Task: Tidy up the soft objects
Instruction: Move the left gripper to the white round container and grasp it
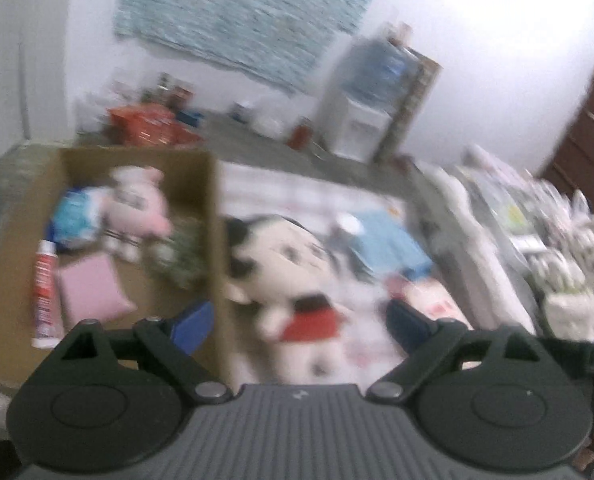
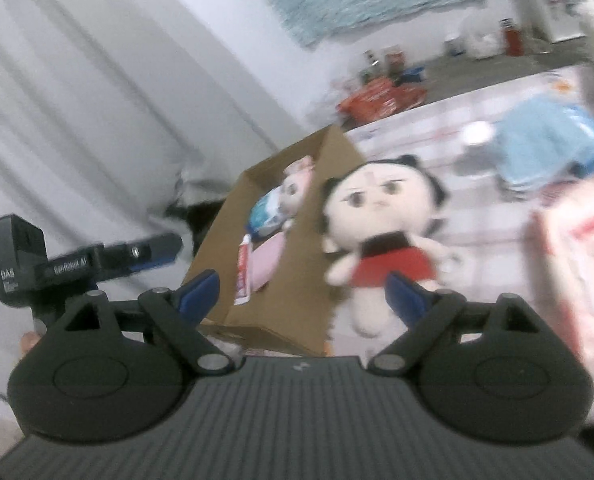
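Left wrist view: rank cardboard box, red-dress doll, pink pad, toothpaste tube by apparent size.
1. cardboard box
2. red-dress doll
3. pink pad
4. toothpaste tube, narrower than the pad, though about as long

Blur softens edges.

In the right wrist view, the black arm [image 2: 97, 266] of the left gripper reads "GenRobot AI" in pale letters. The black camera block [image 2: 15, 258] at its end shows "DAS", with smaller print beneath it too blurred to read. Print on the toothpaste tube [image 2: 244, 270] and other packages is illegible.

left gripper [image 1: 299, 322], right gripper [image 2: 303, 292]: jaws wide apart.
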`<state>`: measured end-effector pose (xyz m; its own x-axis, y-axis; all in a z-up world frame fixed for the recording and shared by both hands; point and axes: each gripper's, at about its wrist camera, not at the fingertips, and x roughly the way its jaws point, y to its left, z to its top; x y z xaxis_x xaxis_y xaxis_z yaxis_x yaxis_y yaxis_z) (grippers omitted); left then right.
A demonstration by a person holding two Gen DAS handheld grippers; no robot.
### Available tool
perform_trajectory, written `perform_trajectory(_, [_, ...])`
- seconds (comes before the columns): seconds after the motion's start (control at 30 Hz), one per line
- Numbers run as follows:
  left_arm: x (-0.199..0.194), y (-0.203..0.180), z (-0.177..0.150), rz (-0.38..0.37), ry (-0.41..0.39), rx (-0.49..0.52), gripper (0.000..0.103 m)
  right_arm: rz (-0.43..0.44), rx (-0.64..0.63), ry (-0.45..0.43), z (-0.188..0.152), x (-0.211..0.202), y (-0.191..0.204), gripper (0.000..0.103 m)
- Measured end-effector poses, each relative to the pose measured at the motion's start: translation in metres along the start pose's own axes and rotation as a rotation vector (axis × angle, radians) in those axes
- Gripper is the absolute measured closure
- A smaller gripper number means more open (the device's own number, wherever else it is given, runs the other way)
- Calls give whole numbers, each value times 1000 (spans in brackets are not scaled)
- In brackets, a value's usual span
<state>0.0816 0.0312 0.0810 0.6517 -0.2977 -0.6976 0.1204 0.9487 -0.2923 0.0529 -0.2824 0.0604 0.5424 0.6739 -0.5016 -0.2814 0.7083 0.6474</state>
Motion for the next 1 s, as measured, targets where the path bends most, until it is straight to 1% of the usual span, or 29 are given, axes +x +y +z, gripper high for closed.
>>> perform_trajectory(0.07, [16, -23, -9, -19, 17, 41, 9, -32, 8, -53, -6, -16, -14, 13])
perform_trajectory(0.17, [45, -55, -17, -15, 33, 104, 9, -92, 37, -107, -12, -30, -40, 13])
perform_trajectory(0.27, [73, -81, -21, -17, 52, 140, 9, -159, 50, -135, -14, -31, -60, 13])
perform_trajectory(0.4, [107, -105, -21, -26, 73, 173, 9, -282, 23, -168, -11, -21, -83, 13])
perform_trajectory(0.5, [129, -120, -19, 4, 84, 215, 9, -342, 8, -181, -9, -10, -97, 13])
perform_trajectory(0.6, [149, -126, -13, 20, 94, 229, 9, -358, 14, -187, -5, 4, -112, 13])
perform_trajectory(0.73, [178, -123, -5, 67, 85, 211, 9, -394, 14, -194, 10, 21, -134, 13])
perform_trajectory(0.8, [192, -120, -1, 82, 73, 202, 10, -404, 6, -198, 22, 24, -141, 13])
perform_trajectory(0.87, [203, -119, 2, 104, 50, 215, 11, -409, -7, -200, 36, 29, -149, 13])
perform_trajectory(1.0, [222, -113, 13, 120, 12, 202, 13, -417, -57, -201, 63, 43, -161, 13])
